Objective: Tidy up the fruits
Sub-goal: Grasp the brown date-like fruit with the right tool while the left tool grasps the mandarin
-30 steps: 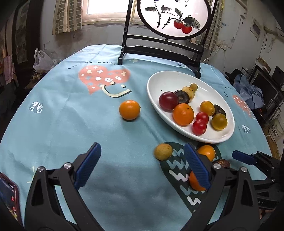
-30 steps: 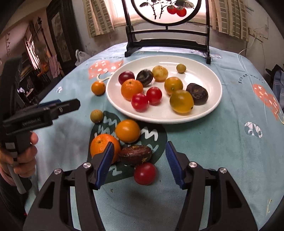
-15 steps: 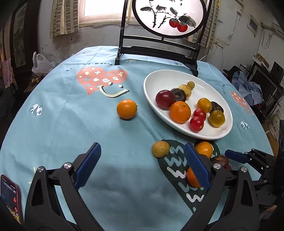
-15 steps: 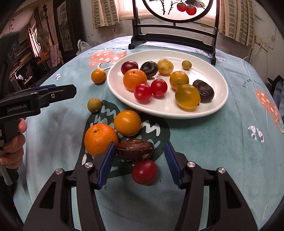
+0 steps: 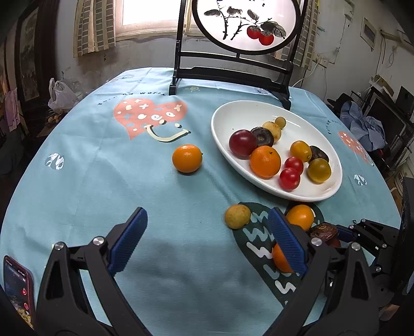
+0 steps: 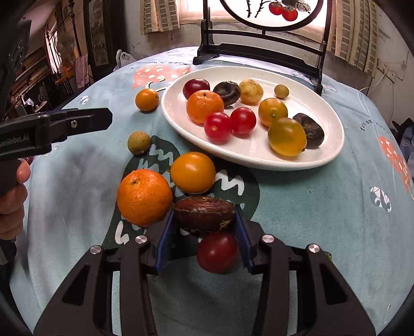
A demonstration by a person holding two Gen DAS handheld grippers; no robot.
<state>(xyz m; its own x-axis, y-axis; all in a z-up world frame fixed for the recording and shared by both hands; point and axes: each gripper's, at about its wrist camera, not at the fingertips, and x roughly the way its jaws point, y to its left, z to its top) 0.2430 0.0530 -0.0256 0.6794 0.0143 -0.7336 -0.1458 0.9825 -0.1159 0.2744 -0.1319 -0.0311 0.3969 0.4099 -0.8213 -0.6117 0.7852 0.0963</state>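
Note:
A white plate (image 6: 333,144) (image 5: 222,134) holds several fruits. On the blue cloth lie a brown wrinkled fruit (image 6: 204,213) (image 5: 323,231), a red tomato (image 6: 217,252), a big orange (image 6: 143,196), a yellow-orange fruit (image 6: 192,172) (image 5: 300,216), a small yellow-green fruit (image 6: 139,142) (image 5: 237,216) and a small orange (image 6: 147,99) (image 5: 186,158). My right gripper (image 6: 204,219) is shut on the brown wrinkled fruit, one pad at each end, with the tomato just below between the fingers. My left gripper (image 5: 207,237) is open and empty above the cloth, left of the loose fruits.
A black stand with a round painted screen (image 5: 245,23) rises at the table's far edge behind the plate. A phone (image 5: 18,284) lies at the near left. The table edge curves away on both sides. A white bag (image 5: 60,95) sits beyond the table at left.
My right gripper has moved forward and closed its fingers onto the brown wrinkled fruit. My left gripper has stayed open and drifted slightly.

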